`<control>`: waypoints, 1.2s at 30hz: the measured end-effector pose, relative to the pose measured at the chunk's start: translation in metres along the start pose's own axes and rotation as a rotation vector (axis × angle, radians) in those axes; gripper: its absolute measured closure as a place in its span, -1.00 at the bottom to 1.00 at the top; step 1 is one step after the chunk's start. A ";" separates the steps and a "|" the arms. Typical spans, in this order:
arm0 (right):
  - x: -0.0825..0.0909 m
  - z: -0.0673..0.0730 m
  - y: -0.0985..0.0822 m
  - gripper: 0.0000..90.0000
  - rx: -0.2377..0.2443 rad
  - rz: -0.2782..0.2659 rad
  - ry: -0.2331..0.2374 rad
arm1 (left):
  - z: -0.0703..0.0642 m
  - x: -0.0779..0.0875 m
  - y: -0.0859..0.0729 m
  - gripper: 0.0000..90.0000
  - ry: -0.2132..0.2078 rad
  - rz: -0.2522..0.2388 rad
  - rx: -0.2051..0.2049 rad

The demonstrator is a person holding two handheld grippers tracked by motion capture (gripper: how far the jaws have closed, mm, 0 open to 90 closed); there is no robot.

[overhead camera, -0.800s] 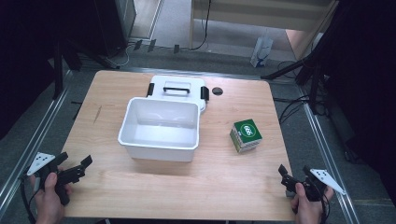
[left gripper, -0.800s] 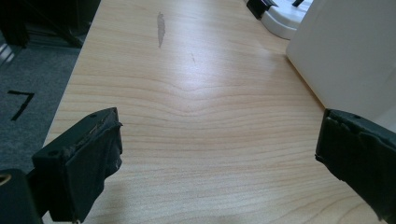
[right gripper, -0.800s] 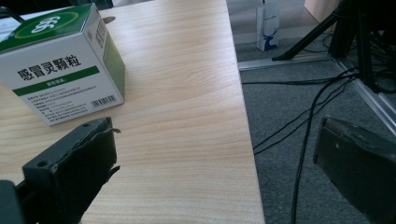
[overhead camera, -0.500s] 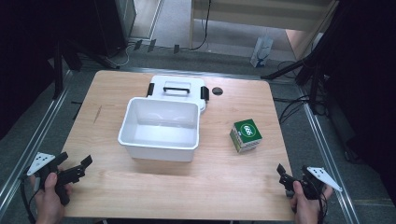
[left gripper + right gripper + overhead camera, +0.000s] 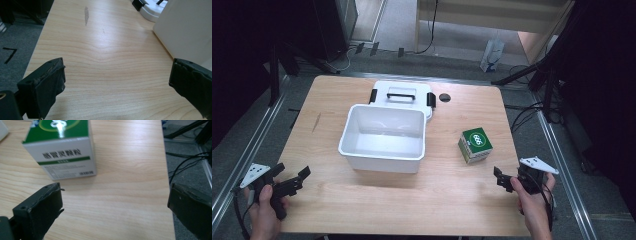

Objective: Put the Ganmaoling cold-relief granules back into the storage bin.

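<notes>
The green-and-white box (image 5: 475,145) stands on the table (image 5: 452,200) just ahead of the right gripper (image 5: 507,179), whose jaws gape wide and empty toward it (likely lining up a grab), the open white bin (image 5: 383,137) beyond, while the left gripper (image 5: 292,181) waits open, empty, aside.

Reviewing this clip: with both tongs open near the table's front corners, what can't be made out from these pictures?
- White tub: its near and left outer walls, hidden by its rim from the high view.
- Lid behind the tub: its front part, covered by the tub.
- Green and white box: its top is cut off by the upper edge of the right gripper view; the small print is too blurred to read.
- Right tongs: partly covered by the hand.
</notes>
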State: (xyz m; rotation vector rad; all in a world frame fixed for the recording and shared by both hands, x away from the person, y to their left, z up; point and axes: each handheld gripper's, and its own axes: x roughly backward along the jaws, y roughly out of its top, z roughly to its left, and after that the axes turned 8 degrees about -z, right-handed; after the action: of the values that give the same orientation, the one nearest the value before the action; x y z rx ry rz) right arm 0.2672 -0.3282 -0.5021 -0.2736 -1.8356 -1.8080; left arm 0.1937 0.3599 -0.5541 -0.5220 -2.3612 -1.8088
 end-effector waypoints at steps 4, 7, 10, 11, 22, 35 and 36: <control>-0.006 0.010 0.024 -1.00 0.043 0.088 0.013 | 0.001 -0.001 0.001 -0.98 0.000 0.002 0.008; -0.011 0.014 0.035 -1.00 0.090 0.147 0.029 | 0.001 -0.001 0.001 -0.98 0.000 0.005 0.004; -0.018 0.020 0.052 -1.00 0.130 0.268 0.045 | 0.000 -0.001 0.001 -0.98 -0.004 0.010 -0.009; -0.020 0.021 0.056 -1.00 0.137 0.288 0.039 | -0.001 -0.002 0.001 -0.98 -0.005 0.011 -0.010; -0.054 0.032 0.101 -1.00 0.216 0.651 0.080 | 0.001 0.000 0.000 -0.98 -0.016 0.001 0.000; -0.076 0.064 0.149 -1.00 0.281 0.829 0.096 | 0.000 0.000 0.000 -0.98 -0.017 0.004 -0.003; -0.079 0.069 0.151 -1.00 0.267 0.830 0.091 | 0.000 0.000 0.000 -0.98 -0.018 0.004 -0.002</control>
State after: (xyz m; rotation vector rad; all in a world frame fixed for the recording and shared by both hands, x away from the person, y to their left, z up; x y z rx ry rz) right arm 0.3929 -0.2321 -0.4094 -0.7099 -1.5361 -0.9791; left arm 0.1939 0.3602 -0.5542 -0.5444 -2.3685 -1.8127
